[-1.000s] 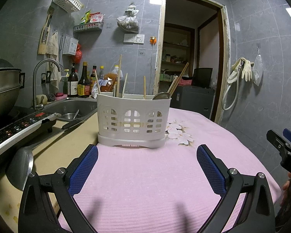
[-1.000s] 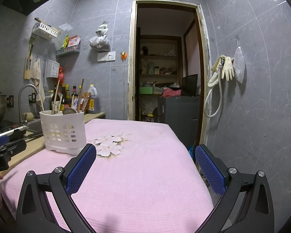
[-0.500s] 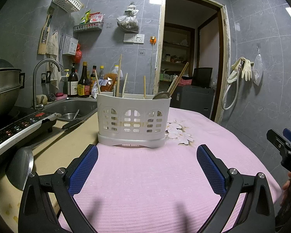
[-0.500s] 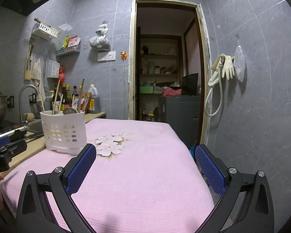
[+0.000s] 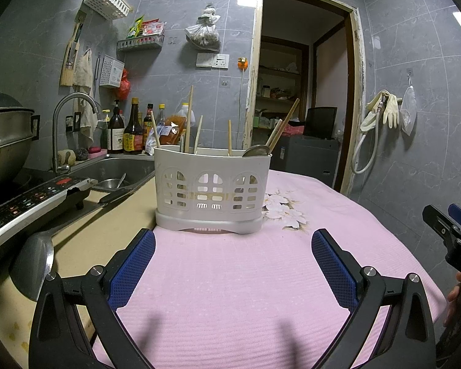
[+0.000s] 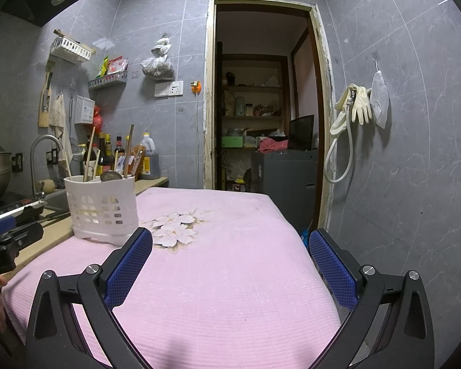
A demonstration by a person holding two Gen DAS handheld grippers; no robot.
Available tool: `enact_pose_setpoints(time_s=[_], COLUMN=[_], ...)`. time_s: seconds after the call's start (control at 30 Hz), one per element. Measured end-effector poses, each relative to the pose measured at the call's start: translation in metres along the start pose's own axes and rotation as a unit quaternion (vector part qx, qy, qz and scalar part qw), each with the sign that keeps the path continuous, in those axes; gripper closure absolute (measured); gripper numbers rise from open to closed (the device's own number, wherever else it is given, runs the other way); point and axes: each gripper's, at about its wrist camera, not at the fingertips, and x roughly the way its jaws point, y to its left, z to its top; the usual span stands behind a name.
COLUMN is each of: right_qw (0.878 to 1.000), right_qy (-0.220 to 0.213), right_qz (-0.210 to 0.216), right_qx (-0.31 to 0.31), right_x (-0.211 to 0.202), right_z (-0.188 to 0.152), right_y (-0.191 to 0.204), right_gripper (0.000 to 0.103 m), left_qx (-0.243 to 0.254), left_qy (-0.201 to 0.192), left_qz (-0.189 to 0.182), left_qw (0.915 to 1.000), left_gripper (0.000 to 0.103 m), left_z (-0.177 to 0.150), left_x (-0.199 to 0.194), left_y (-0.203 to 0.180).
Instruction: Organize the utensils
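A white slotted utensil holder (image 5: 212,190) (image 6: 103,207) stands upright on the pink cloth (image 5: 230,283) (image 6: 218,264), near its left edge. Several wooden chopsticks (image 5: 188,120) and a metal spoon (image 5: 256,150) stick up out of it. My left gripper (image 5: 233,261) hovers low over the cloth just in front of the holder, open, with nothing between its blue pads. My right gripper (image 6: 230,261) is open too, empty, further right over the cloth, with the holder to its left. Each gripper shows at the edge of the other's view.
A metal ladle (image 5: 30,264) lies on the beige counter (image 5: 107,227) to the left. Behind it are an induction cooker (image 5: 24,206), a sink with tap (image 5: 113,172) and sauce bottles (image 5: 126,129). A doorway (image 6: 261,117) opens beyond the table. Gloves and a hose (image 6: 353,113) hang on the right wall.
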Motion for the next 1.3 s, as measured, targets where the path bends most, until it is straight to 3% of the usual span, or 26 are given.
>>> enact_pose_setpoints(time_s=[1.3], right_qw=[1.000], right_qy=[0.001], right_qz=[0.000], right_qx=[0.002], right_x=[-0.0017], right_z=[0.0003], right_y=[0.0033], right_gripper=[0.000], left_qx=[0.000], left_qy=[0.000], left_qz=[-0.001], left_qw=[1.0000], left_gripper=[0.003], left_z=[-0.0007], left_x=[0.0001], left_y=[0.0008])
